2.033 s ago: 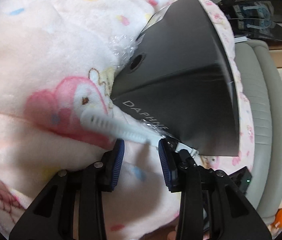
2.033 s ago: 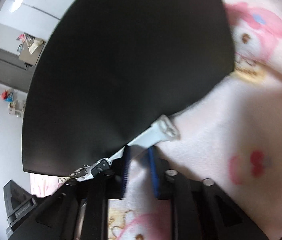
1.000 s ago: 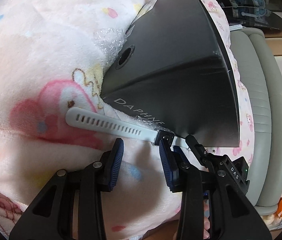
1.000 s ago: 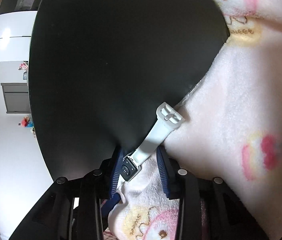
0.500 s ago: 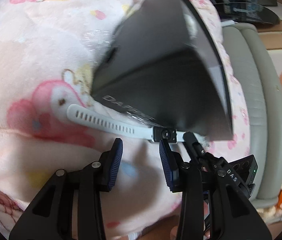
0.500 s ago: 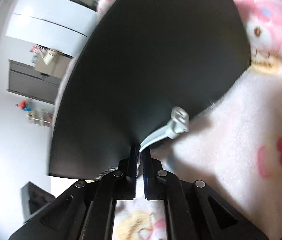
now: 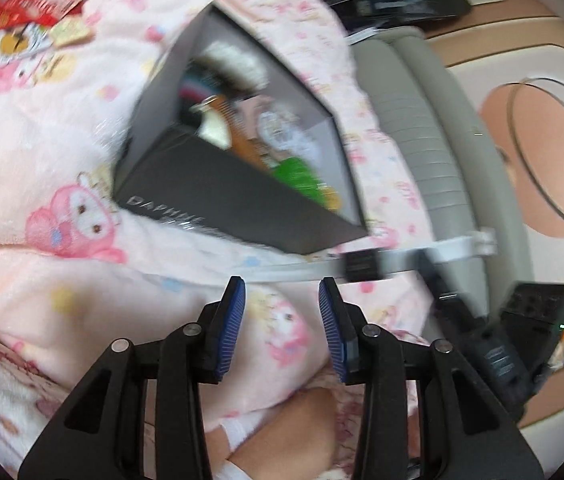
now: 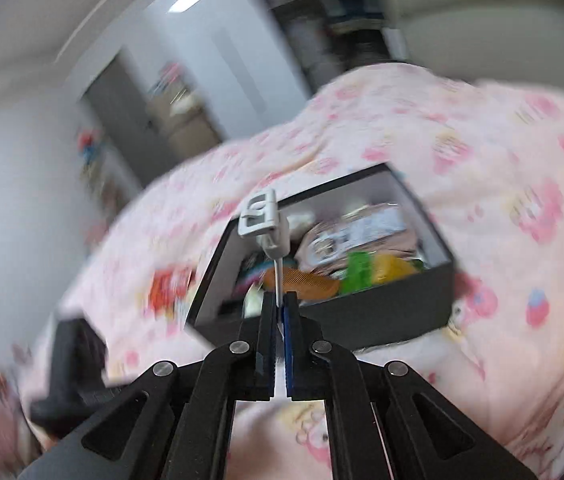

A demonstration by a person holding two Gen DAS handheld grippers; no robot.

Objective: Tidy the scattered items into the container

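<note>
The white watch strap (image 8: 271, 236) is pinched edge-on in the right gripper (image 8: 279, 312) for boxing, while the left gripper (image 7: 282, 312), just widened, is held empty.

Fluffy pink cartoon-print blanket (image 7: 41, 152) covers most of it, grey sofa cushion (image 7: 434, 152) alongside, plus a grey door (image 8: 121, 100) and white wall (image 8: 9, 184) behind, all blurry.

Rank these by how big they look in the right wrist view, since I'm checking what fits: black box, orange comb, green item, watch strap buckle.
1. black box, clearly largest.
2. orange comb.
3. green item and watch strap buckle: they look about alike, and the buckle is nearer the camera, so I won't rank them.
</note>
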